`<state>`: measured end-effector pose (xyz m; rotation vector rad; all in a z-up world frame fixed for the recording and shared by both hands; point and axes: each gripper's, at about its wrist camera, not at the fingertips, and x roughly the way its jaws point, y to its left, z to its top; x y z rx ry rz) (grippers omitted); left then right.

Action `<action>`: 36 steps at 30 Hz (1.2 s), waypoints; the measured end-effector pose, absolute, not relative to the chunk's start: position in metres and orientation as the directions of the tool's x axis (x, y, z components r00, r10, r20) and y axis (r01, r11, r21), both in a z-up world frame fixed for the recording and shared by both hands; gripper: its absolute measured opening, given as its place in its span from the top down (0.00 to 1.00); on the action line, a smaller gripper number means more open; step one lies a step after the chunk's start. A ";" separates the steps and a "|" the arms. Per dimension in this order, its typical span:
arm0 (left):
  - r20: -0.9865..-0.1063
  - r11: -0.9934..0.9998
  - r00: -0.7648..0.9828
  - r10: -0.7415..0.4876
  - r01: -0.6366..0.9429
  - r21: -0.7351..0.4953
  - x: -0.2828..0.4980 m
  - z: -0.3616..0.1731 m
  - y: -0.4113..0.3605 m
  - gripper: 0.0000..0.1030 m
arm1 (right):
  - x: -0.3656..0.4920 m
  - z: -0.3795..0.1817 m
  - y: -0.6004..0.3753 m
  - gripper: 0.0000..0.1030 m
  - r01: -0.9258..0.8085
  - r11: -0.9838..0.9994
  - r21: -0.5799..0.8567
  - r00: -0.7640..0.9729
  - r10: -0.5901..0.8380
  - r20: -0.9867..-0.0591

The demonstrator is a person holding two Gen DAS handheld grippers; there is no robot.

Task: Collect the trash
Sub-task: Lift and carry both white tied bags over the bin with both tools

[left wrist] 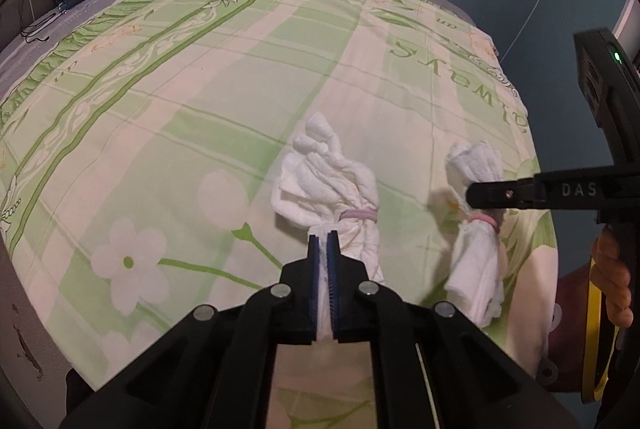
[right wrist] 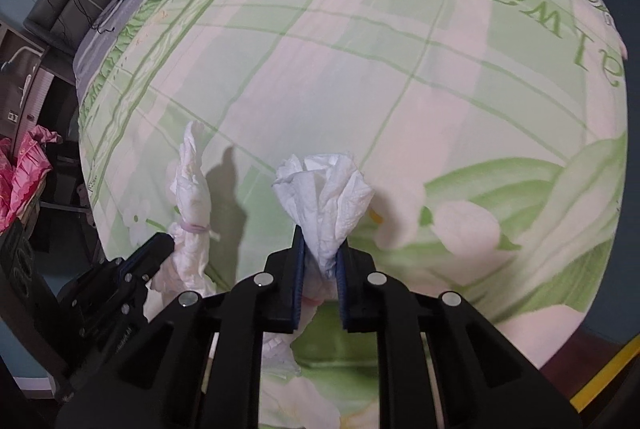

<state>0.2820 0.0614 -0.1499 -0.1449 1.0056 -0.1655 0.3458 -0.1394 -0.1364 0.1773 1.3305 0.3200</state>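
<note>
A: From your left wrist, what do you have?

B: Your left gripper is clamped tight on a white tissue bundle tied with a pink band, above the green floral bedsheet.

A: And from your right wrist?

B: Your right gripper pinches a second tissue bundle, jaws closed on it, over the same sheet.

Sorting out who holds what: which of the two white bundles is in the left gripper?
The bundle nearer the white flower print, pinched below its pink band by the left gripper. The other bundle is in the right gripper.
</note>
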 end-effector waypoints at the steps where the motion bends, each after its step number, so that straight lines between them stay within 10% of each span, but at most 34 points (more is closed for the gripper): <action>1: -0.822 0.978 0.532 -0.204 0.072 -0.195 0.278 -0.145 0.060 0.96 | 0.339 -0.132 -0.146 0.88 -0.129 0.941 0.312 0.212 0.333 -0.919; 36: -0.606 0.885 0.676 -0.419 0.454 -0.106 0.132 0.009 -0.101 0.96 | 0.129 -0.019 -0.368 0.87 0.031 0.881 0.472 0.650 0.341 -0.679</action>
